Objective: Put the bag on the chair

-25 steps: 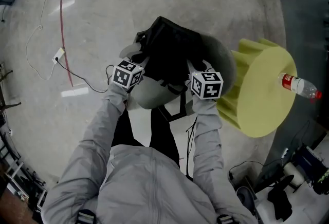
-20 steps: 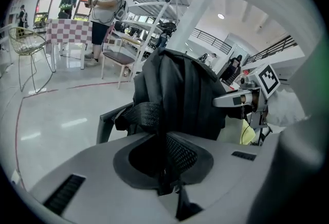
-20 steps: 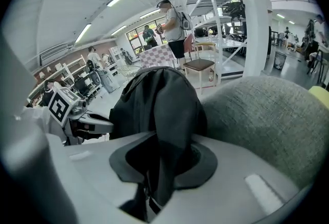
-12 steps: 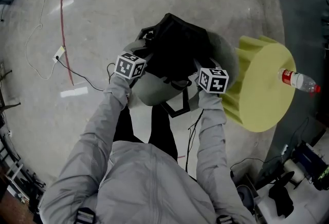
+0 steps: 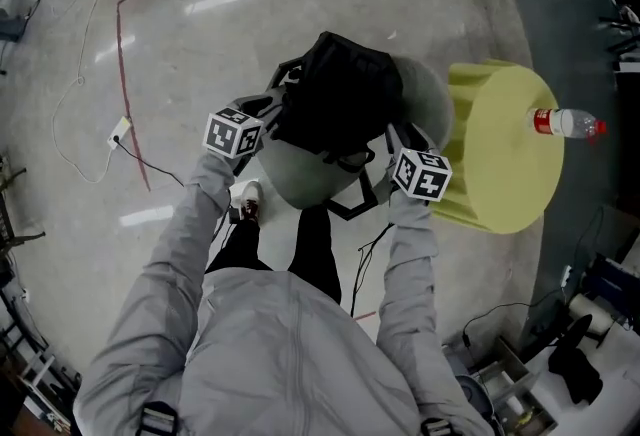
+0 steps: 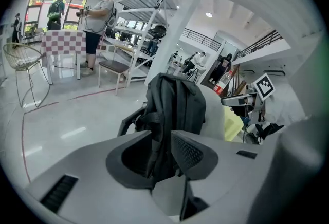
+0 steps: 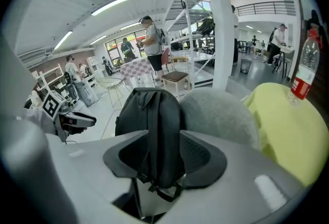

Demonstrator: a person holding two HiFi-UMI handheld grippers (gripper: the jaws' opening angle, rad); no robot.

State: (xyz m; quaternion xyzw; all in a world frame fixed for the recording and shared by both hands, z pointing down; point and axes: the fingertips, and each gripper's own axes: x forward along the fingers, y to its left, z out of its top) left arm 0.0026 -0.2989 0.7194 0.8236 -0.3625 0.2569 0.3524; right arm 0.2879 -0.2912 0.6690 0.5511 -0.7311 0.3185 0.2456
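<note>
A black backpack (image 5: 340, 89) stands upright on the seat of a grey padded chair (image 5: 300, 179), leaning on its backrest. My left gripper (image 5: 272, 112) is at the bag's left side and my right gripper (image 5: 396, 138) at its right. In the left gripper view the bag (image 6: 172, 99) rises just beyond the left gripper (image 6: 162, 148), a black strap running loosely through the gap. In the right gripper view a shoulder strap of the bag (image 7: 149, 110) hangs between the right gripper (image 7: 164, 153) jaws without being pinched. Both pairs of jaws are opening. The chair back (image 7: 216, 112) shows behind the bag.
A round yellow table (image 5: 510, 149) stands right next to the chair, with a plastic bottle (image 5: 565, 122) lying on it. A cable and plug (image 5: 118, 132) and a red floor line (image 5: 125, 54) lie to the left. Boxes and gear (image 5: 520, 394) crowd the lower right.
The bag has settled against the chair's backrest. Both grippers have spread apart from it, the left one shifting left and the right one drawing back.
</note>
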